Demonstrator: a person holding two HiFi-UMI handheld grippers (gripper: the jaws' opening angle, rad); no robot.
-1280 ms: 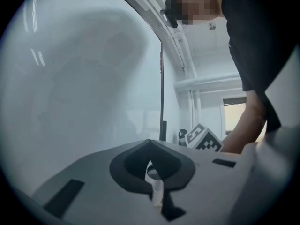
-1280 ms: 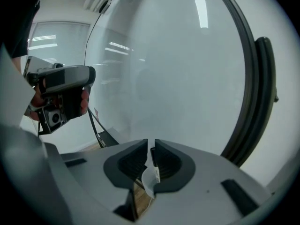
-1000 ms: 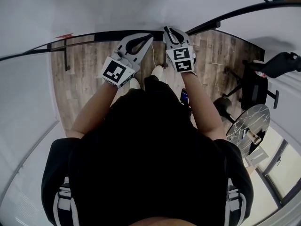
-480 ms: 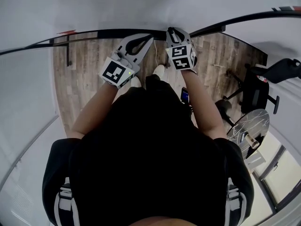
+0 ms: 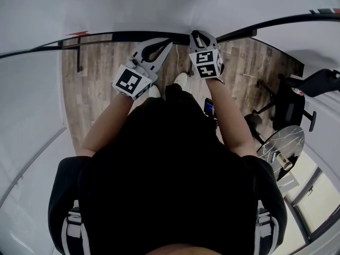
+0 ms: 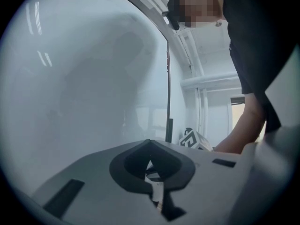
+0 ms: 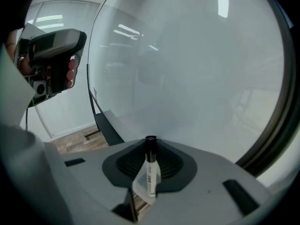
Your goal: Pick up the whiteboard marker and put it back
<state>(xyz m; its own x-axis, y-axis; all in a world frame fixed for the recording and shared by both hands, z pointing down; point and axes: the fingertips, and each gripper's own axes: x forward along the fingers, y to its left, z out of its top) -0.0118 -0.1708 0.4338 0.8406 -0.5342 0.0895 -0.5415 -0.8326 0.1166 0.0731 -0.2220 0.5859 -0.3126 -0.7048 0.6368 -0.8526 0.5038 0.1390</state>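
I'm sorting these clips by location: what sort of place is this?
Probably an office or meeting room: a large glossy whiteboard fills the view ahead, a black swivel chair stands on wood-look flooring, and the right tool holds a whiteboard marker.

Two grippers, left gripper (image 5: 169, 42) and right gripper (image 5: 195, 35), with two marker cubes, left cube (image 5: 130, 82) and right cube (image 5: 206, 64). One whiteboard marker (image 7: 150, 170) and one whiteboard (image 7: 197, 78). Off to the right, one office chair (image 5: 289, 106) and one round table (image 5: 284, 141).
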